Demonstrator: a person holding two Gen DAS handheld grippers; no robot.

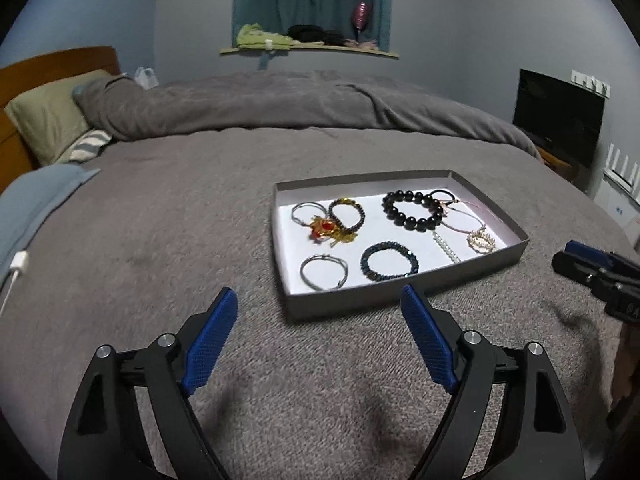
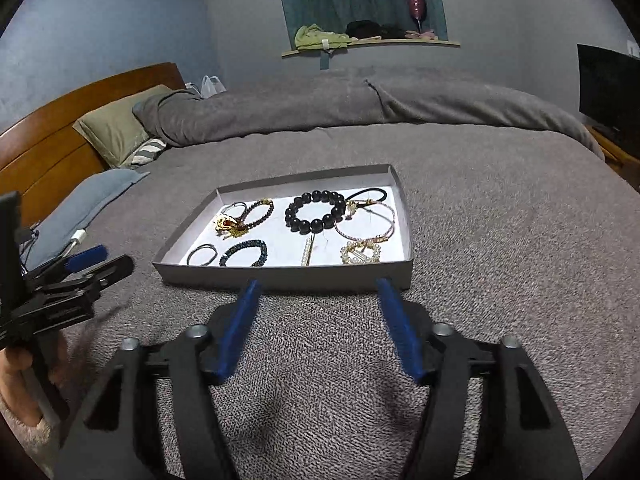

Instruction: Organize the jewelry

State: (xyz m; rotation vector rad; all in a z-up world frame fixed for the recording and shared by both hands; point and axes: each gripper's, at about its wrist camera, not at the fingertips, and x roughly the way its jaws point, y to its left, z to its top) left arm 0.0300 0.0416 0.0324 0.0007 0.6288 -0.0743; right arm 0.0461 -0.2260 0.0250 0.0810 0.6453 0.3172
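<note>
On the gray bed cover (image 1: 168,216) lies a shallow gray tray (image 1: 404,298) with a white floor, and all the jewelry we see lies inside it. We hold the left gripper (image 1: 318,300) just short of the tray's near wall, its blue fingers (image 1: 210,344) spread wide apart with nothing between them. Our right gripper (image 2: 318,290) hovers near the same wall from the other side, its fingers (image 2: 236,330) likewise apart and bare.

Inside the tray, a black bead bracelet (image 1: 412,209) sits toward the far side, with a thin pink bangle (image 1: 464,220) just beside it and partly overlapping a black hair tie (image 1: 447,194). A gold and red charm (image 1: 330,230) lies against a dark beaded bracelet (image 1: 347,214) and a thin silver hoop (image 1: 306,212). Nearer us rest another silver hoop (image 1: 323,272), a dark blue-black beaded bracelet (image 1: 389,266), a pearl hair clip (image 1: 447,248) and a round pearl brooch (image 1: 481,242).

A green pillow (image 1: 48,120) sits at the wooden headboard (image 1: 60,60).
</note>
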